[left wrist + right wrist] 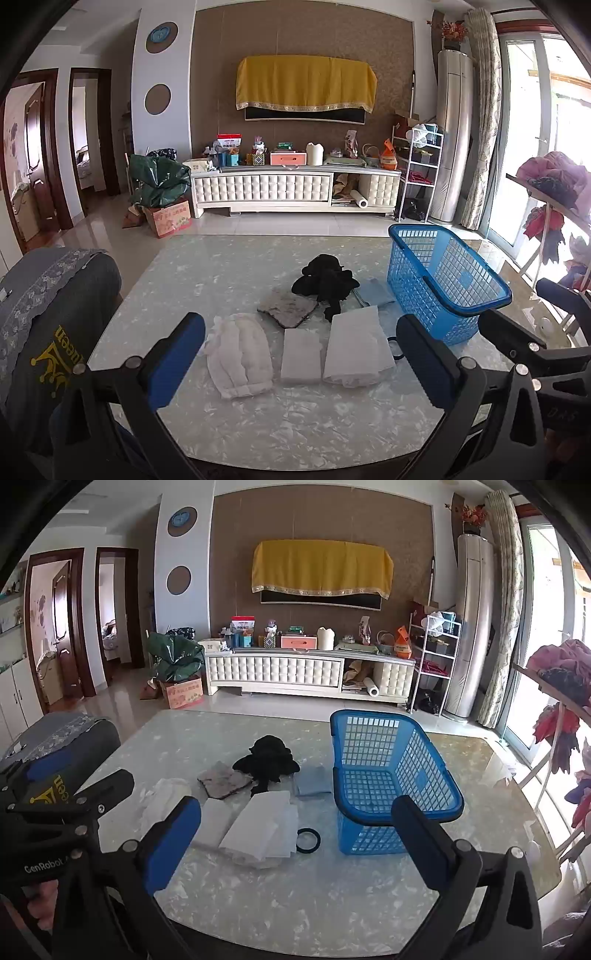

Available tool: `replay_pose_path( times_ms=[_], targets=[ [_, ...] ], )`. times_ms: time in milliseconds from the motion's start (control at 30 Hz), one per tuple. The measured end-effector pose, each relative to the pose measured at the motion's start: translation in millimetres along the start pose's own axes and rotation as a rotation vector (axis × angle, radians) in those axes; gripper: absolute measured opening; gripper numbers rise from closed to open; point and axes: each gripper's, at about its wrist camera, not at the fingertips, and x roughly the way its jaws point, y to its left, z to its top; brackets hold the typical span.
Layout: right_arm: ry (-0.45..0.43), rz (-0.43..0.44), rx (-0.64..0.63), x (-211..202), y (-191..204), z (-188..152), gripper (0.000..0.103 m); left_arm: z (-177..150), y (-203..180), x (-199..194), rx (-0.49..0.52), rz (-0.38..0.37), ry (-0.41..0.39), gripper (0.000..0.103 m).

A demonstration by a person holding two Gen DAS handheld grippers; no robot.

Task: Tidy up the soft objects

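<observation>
- Basket (448, 280) of blue plastic lattice stands upright on the pale marbled table (295, 424); it serves as the landmark for everything below. Nothing can be seen inside it through its mesh walls.
- Left gripper (299, 350) hovers above the near table edge, its blue-padded fingers (173, 354) spread wide apart and holding nothing; the soft items lie beyond them.
- Right gripper (295, 834) likewise hangs over the near edge, fingers (421, 834) parted and bare, its right finger crossing in front of the basket's near corner.
- Light blue cloth (375, 293) lies flat just beside the basket's left wall.
- Black garment (325, 282), crumpled in a heap, sits left of the basket, next to the blue cloth.
- Grey stained rag (286, 306) lies farther left of the basket, touching the black heap.
- Large white folded cloth (356, 343) rests near the basket's front-left corner, nearer the camera than the black heap.
- Small white folded cloth (301, 354) lies just left of that one.
- White puffy cap-like item (238, 354) lies farthest left of the basket in the front row.
- Black ring (308, 839) rests on the table close to the basket's near-left corner, beside the large white cloth.
- Grey fabric with yellow lettering (55, 332) sits well left of the basket, at the table's side.
</observation>
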Motion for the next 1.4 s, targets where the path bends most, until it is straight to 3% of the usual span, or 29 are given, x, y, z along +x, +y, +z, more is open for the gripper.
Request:
replay_pose_path(
  times_ms=[1400],
  targets=[
    [-0.002,0.008,-0.006,-8.9,-0.9,3.2,0.103,2.8,-1.2,-9.1,-0.001,0.002,-0.008,0.103]
  ],
)
